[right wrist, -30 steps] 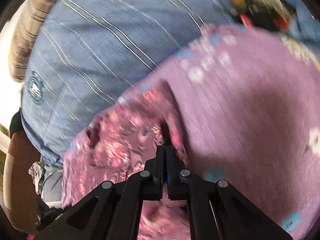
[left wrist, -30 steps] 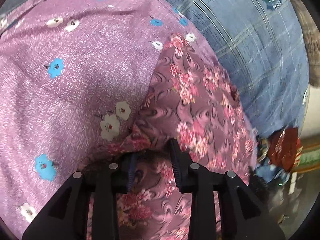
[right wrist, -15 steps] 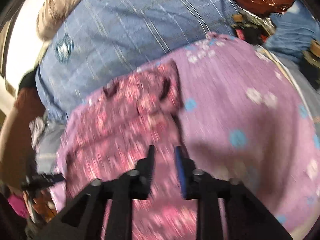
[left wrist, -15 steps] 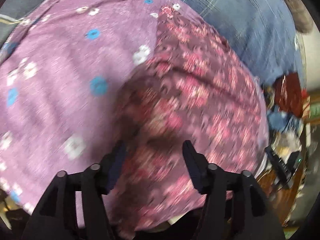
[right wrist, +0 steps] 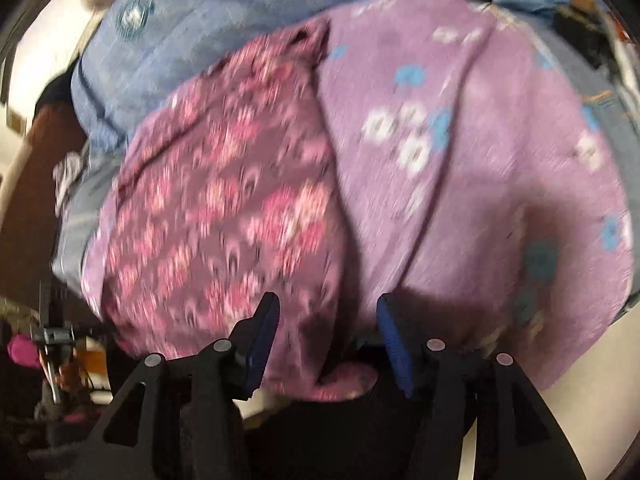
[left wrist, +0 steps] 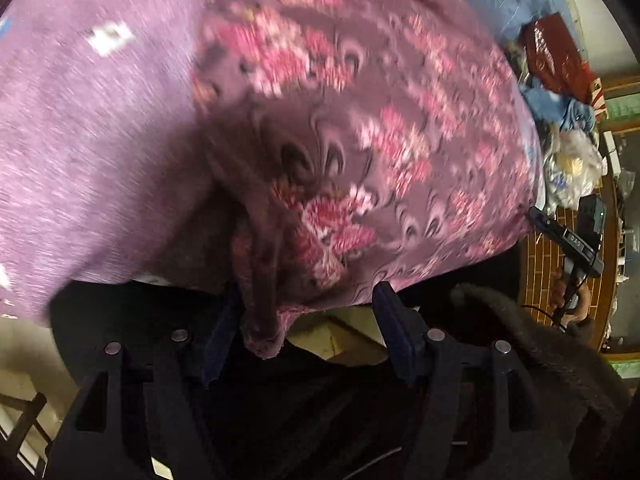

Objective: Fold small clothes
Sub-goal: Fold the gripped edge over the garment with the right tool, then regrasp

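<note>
A maroon garment with pink flowers (left wrist: 380,140) lies spread on a purple flowered sheet (left wrist: 100,120). My left gripper (left wrist: 310,296) hangs over the garment's near edge with its jaws opening. A bunched corner of the garment droops between the fingers, close to the left pad (left wrist: 222,332), and is not pinched. In the right wrist view the same garment (right wrist: 220,200) lies left of the purple sheet (right wrist: 480,160). My right gripper (right wrist: 329,302) is over the near hem, its jaws opening. The hem lies loose between them.
A blue checked cloth (right wrist: 200,20) covers the far side of the bed. A red bag (left wrist: 552,52) and a pile of loose clutter (left wrist: 572,160) lie off the bed's right side. A dark fuzzy sleeve (left wrist: 560,360) shows beside the left gripper.
Both grippers pulled back from the garment's middle to its near edge. The right jaws, shut on the fabric a second ago, have opened and let go. The left jaws have widened too.
</note>
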Motion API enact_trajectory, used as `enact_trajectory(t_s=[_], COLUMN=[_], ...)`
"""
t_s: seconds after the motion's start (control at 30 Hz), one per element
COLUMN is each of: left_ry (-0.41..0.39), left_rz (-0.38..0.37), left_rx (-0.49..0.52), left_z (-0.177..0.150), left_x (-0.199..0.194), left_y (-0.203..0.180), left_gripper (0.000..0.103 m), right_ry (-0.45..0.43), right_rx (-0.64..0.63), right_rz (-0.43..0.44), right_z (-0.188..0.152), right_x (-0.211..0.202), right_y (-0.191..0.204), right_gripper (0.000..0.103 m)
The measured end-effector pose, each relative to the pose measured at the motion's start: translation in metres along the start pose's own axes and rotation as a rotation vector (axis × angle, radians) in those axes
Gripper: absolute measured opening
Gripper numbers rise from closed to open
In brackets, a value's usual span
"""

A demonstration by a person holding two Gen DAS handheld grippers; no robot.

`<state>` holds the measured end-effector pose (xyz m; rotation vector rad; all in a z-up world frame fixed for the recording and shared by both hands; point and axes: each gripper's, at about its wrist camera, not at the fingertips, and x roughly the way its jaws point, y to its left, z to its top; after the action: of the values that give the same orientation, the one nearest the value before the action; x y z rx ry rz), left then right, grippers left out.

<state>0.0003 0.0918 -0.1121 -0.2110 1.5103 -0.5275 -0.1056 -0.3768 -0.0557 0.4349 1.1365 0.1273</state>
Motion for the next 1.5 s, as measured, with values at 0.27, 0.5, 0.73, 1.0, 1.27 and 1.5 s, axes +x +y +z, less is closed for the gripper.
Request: enact_trajectory(t_s=[0.27,0.5,0.73,1.0,1.27,1.5], left_ry=[0.035,-0.004,-0.202,-0.296,-0.390,-0.444], left_rz=[0.007,-0.082,-0.305,-0.428,-0.400,-0.355], left_rx=[0.019,0.113,0.168,-0.035,-0.250,-0.348], left_z=[-0.008,-0.014,-0.003,0.060,0.149,0.240], left_x=[0.028,0.010,-0.051,-0.070,-0.077,-0.074], left_y=[0.002,-0.012,-0.029,0.003,0.041,0.059], left_gripper=[0.033,0.014,0.014,0.014,0.013,0.014], right_ry=[0.098,0.007,-0.170,-0.342,-0.410,-0.379], right_rx=[-0.248,-0.299,-0.162,-0.013,0.121,0.263], right_rz=[-0.050,0.106,0.359,0.510,0.506,0.492], right_z=[-0.031,-0.033,-0.010,0.051,0.138,0.221], right_x=[0.033,0.002,-0.036,-0.053,-0.031,0.030], right_y=[0.033,0.045,0.047,0.041,0.024,0.009], right_gripper=[0.025,0.008,0.008,0.006,0.006,0.006])
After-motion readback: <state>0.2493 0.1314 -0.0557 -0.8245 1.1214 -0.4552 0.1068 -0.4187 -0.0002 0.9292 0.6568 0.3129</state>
